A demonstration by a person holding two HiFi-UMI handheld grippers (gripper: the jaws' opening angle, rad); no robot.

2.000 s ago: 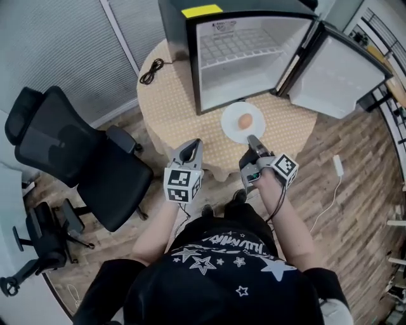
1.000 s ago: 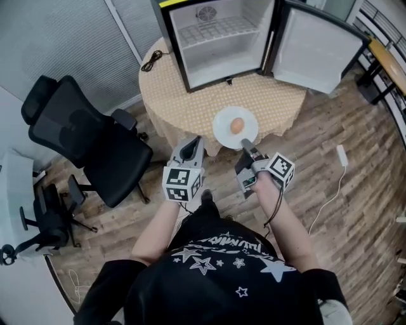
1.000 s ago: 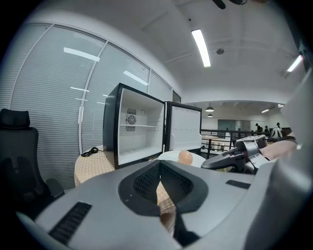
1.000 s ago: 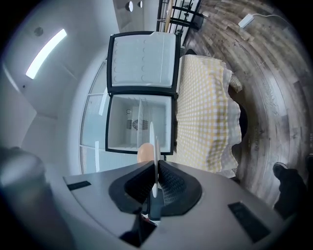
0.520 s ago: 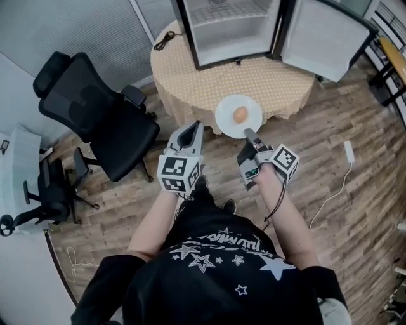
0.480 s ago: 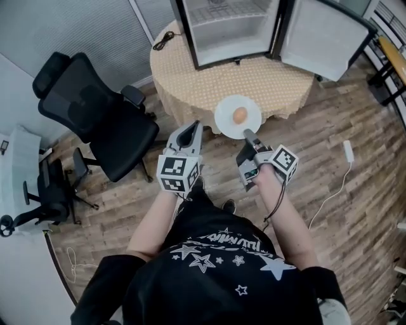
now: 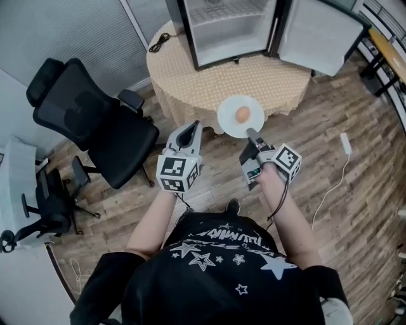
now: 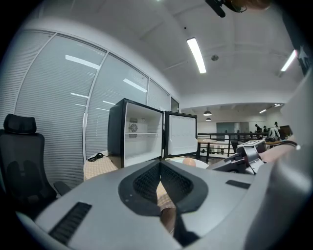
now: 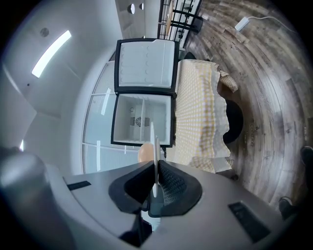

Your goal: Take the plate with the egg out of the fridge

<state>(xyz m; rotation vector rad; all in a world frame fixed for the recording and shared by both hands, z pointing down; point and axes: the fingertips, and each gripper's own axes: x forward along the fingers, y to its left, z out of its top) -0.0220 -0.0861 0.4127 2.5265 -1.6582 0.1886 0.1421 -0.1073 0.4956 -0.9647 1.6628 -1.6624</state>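
Your right gripper (image 7: 252, 136) clamps the rim of the plate (image 7: 228, 122), egg (image 7: 242, 114) on it, outside the open fridge (image 7: 228, 28) at the near edge of the table (image 7: 203, 79). Your left gripper (image 7: 189, 130) is closed, empty

White round plate (image 7: 229, 120) with one brownish egg (image 7: 242, 114) sitting pretty much dead centre (shell on, whole). It's held level in mid-air, its near rim pinched in the right gripper (image 7: 252, 134), well apart from the fridge (image 7: 231, 28). The fridge is a small black one, white inside, door (image 7: 320, 38) swung wide open, wire shelf (image 7: 231, 9) up top.
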